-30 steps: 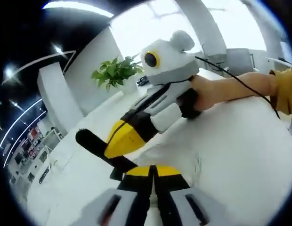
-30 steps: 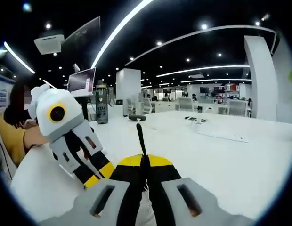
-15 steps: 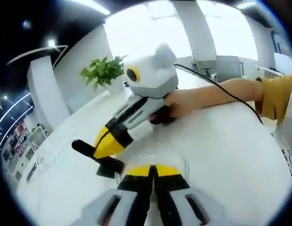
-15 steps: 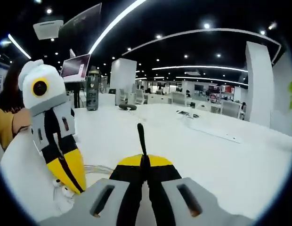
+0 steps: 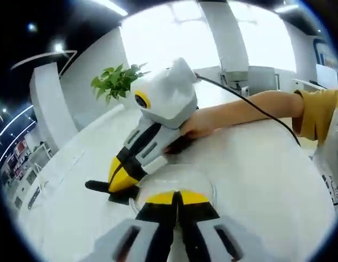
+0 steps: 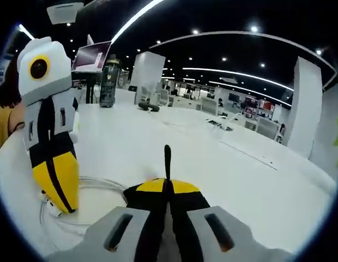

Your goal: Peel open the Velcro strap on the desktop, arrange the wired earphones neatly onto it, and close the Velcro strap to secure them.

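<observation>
White earphones (image 6: 76, 185), black Velcro strap (image 6: 167, 159), yellow-and-black right claw (image 6: 165, 192), white desktop (image 6: 223, 174).

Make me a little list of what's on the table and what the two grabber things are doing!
table: white desktop
strap: black Velcro strap, one end pinched by the right gripper, standing up past its tips
earphones: white wired earphones lying in a loose loop on the desktop
left gripper: left gripper, jaws together, tips down on the earphone loop
right gripper: jaws shut on the strap, low over the desktop
person: a hand holds the right gripper; yellow sleeve
behind: green plant, bottle
</observation>
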{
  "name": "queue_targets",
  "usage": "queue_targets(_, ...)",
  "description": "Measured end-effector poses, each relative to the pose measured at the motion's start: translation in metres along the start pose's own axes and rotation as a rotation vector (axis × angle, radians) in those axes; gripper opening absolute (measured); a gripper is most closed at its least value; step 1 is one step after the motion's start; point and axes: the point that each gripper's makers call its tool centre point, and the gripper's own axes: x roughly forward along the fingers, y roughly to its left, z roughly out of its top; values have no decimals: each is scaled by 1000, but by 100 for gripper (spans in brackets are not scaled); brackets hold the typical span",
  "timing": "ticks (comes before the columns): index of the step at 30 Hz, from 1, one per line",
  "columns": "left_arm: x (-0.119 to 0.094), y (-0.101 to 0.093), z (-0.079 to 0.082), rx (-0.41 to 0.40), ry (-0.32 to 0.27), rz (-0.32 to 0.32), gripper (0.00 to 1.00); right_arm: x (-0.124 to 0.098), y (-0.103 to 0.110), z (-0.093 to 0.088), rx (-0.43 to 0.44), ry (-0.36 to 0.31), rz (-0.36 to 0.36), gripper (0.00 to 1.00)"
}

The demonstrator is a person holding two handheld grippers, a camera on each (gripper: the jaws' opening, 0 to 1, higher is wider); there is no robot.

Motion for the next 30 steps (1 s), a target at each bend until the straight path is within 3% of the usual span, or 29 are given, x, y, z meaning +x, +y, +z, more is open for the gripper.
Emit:
queue_targets(2, 0, -2, -1, -7, -2, -1, 5, 4, -12, -1, 0, 6, -60, 5)
queue_targets(6, 0, -3, -2, -14, -2, 1, 5, 12, -23, -2, 14, 11, -110, 5)
queue_targets(10, 1, -1, -2, -20, -7, 0, 5, 6, -33, -4, 22, 29, -171, 6)
queue_targets(11, 1, -1, -2, -25, -12, 0, 5, 0, -33, 4, 83, -26, -171, 6)
queue_targets(13, 1, -1, -2, -75, -26, -9, 5, -6, -26, 19, 207, -151, -108, 4)
queue_targets(14, 0, 0, -3, -81, -30, -12, 5, -9, -17, 25, 248, -191, -45, 3)
queue_targets(15, 0, 0, -3, -86, -33, -13, 5, -11, -9, 26, 256, -191, 12, 3)
queue_targets(20, -1, 10, -5, -95, -34, 2, 5, -2, 13, 2, 129, -21, 126, 3)
queue_targets(22, -3, 13, -2, -148, -62, -5, 6, 2, 10, 3, 172, -24, 114, 3)
queue_targets(25, -10, 23, 5, -190, -122, 16, 6, 7, -10, -3, 146, 6, 44, 3)
queue_targets(27, -19, 35, 10, -216, -171, 74, 7, 10, -10, -1, 160, 1, 44, 3)
queue_targets(30, -39, 56, 14, -258, -270, 212, 7, 11, -28, -5, 154, 13, -65, 3)
